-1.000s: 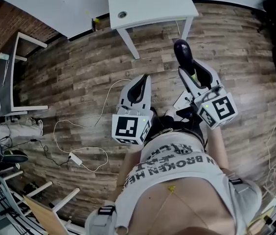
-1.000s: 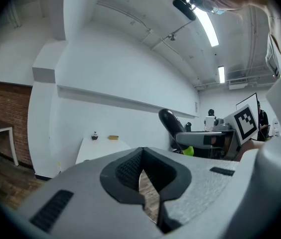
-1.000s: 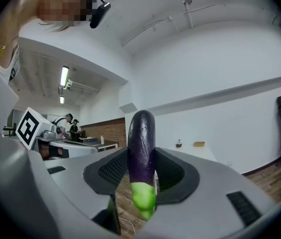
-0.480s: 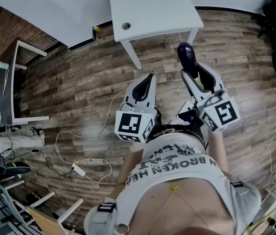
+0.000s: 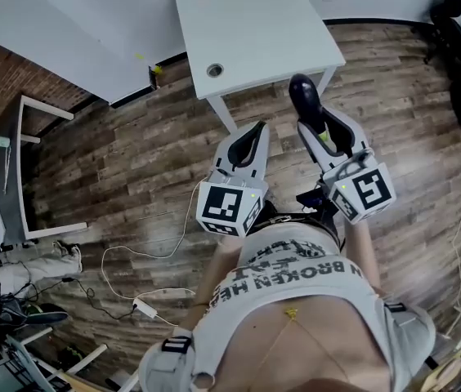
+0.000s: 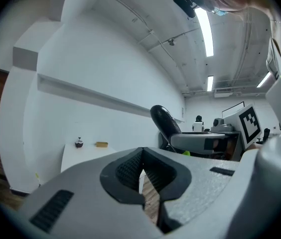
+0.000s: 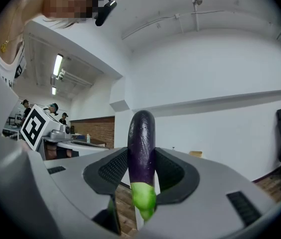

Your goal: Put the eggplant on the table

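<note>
- As I walk up to the white table (image 5: 255,31), my right gripper (image 5: 320,129) carries the eggplant (image 5: 304,96) clamped between its two pads. The jaws stand partly apart, only as wide as the fruit is thick.
- Green stem end sits back toward the gripper's camera and the dark purple body juts past the jaw tips. I judge this keeps the long end leading, ready to go down on the tabletop first.
- My left gripper (image 5: 251,137) rides just beside the right one, its jaws drawn together to a thin slit with nothing in them. It seems only to be keeping pace, with no part in the carry.
- Both grippers point roughly level at the table, and the eggplant is not yet over the top. In the head view its tip shows just by the near edge, beside the right front leg.
- Compared with a second ago, the table has come much closer and fills more of the head view. Both grippers have advanced with me, and the right one's grip on the eggplant looks unchanged.
</note>
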The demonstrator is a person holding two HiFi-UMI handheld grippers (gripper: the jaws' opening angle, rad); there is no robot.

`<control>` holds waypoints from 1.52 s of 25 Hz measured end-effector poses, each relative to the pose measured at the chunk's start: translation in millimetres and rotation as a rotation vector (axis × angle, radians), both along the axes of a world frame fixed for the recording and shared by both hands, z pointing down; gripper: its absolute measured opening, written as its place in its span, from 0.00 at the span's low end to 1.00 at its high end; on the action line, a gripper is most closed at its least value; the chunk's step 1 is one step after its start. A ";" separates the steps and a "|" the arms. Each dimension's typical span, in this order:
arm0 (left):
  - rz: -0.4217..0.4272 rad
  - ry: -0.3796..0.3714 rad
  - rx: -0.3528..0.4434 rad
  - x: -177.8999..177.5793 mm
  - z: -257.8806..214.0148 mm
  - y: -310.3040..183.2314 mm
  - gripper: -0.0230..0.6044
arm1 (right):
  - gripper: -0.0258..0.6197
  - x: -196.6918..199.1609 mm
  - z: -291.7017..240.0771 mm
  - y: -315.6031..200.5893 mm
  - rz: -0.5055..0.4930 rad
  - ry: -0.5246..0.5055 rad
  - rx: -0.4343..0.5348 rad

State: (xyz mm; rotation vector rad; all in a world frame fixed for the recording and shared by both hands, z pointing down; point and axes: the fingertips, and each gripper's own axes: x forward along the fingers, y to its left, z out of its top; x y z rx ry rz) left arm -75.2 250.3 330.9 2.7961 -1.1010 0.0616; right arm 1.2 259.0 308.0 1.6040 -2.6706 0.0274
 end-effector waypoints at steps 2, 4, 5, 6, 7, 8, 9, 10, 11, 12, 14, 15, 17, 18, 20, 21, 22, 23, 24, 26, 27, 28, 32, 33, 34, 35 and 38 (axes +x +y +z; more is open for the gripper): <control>0.012 -0.001 -0.003 -3.8 1.0 -11.5 0.05 | 0.30 -5.1 2.3 -10.9 0.007 0.000 -0.008; 0.023 -0.002 -0.007 -7.9 3.1 -20.4 0.05 | 0.30 -9.8 6.2 -19.6 0.014 0.002 -0.021; 0.027 -0.002 -0.010 -10.4 4.3 -24.8 0.05 | 0.30 -12.5 7.8 -24.0 0.017 0.002 -0.026; 0.030 -0.002 -0.013 -13.3 5.5 -29.1 0.05 | 0.30 -15.4 8.9 -28.7 0.019 0.003 -0.029; 0.032 -0.002 -0.016 -16.6 6.5 -33.3 0.05 | 0.30 -18.7 9.7 -33.3 0.019 0.004 -0.032; 0.033 -0.002 -0.018 -20.0 7.3 -37.2 0.05 | 0.30 -22.1 10.3 -37.8 0.019 0.005 -0.033; 0.034 -0.003 -0.019 -23.5 8.0 -40.6 0.05 | 0.30 -25.4 10.8 -42.0 0.019 0.006 -0.033; 0.036 -0.005 -0.020 -26.8 8.9 -43.7 0.05 | 0.30 -28.6 11.5 -45.8 0.019 0.007 -0.033; 0.037 -0.006 -0.019 -30.3 9.8 -46.4 0.05 | 0.30 -31.9 12.4 -49.2 0.020 0.008 -0.033; 0.037 -0.008 -0.019 -34.1 10.7 -48.9 0.05 | 0.30 -35.4 13.5 -52.3 0.021 0.009 -0.033; 0.036 -0.010 -0.019 -42.7 12.3 -53.6 0.05 | 0.30 -42.7 15.5 -57.7 0.024 0.013 -0.033; 0.034 -0.011 -0.021 -47.0 13.2 -55.7 0.05 | 0.30 -45.8 16.2 -60.0 0.027 0.016 -0.033; 0.031 -0.009 -0.026 -54.4 15.3 -58.5 0.05 | 0.30 -49.4 17.0 -62.5 0.039 0.022 -0.035; 0.031 -0.007 -0.029 -57.1 16.1 -59.3 0.05 | 0.30 -49.8 16.7 -62.5 0.046 0.023 -0.036; 0.033 -0.004 -0.033 -60.4 16.2 -60.4 0.05 | 0.30 -48.2 15.3 -61.7 0.062 0.025 -0.038; 0.036 -0.003 -0.033 -61.3 15.4 -61.3 0.05 | 0.30 -47.0 14.3 -61.9 0.070 0.026 -0.039; 0.039 -0.001 -0.032 -62.1 14.3 -62.6 0.05 | 0.30 -46.0 13.6 -62.7 0.078 0.026 -0.039; 0.042 0.000 -0.031 -62.8 13.2 -64.1 0.05 | 0.30 -45.2 13.1 -63.9 0.085 0.025 -0.041; 0.042 0.002 -0.030 -63.5 12.3 -65.7 0.05 | 0.30 -44.8 12.8 -65.2 0.091 0.021 -0.042; 0.039 0.006 -0.030 -64.6 11.2 -68.9 0.05 | 0.30 -44.2 12.9 -68.5 0.097 0.011 -0.044; 0.036 0.007 -0.029 -64.9 11.0 -71.0 0.05 | 0.30 -44.1 13.1 -70.9 0.097 0.007 -0.045; 0.032 0.008 -0.029 -65.5 10.9 -73.8 0.05 | 0.30 -44.3 13.2 -74.2 0.096 0.005 -0.045; 0.008 0.013 -0.024 -69.6 8.8 -89.8 0.05 | 0.30 -47.1 11.3 -93.0 0.077 0.005 -0.040; -0.001 0.014 -0.022 -69.8 8.0 -95.2 0.05 | 0.30 -46.8 10.6 -98.6 0.071 0.006 -0.039; -0.009 0.015 -0.022 -69.2 7.1 -101.6 0.05 | 0.30 -45.6 10.0 -105.1 0.064 0.007 -0.039; -0.017 0.016 -0.022 -67.9 6.2 -109.1 0.05 | 0.30 -43.8 9.6 -112.5 0.059 0.007 -0.040; -0.031 0.015 -0.019 -61.0 3.2 -132.8 0.05 | 0.30 -36.3 9.1 -137.5 0.047 0.003 -0.044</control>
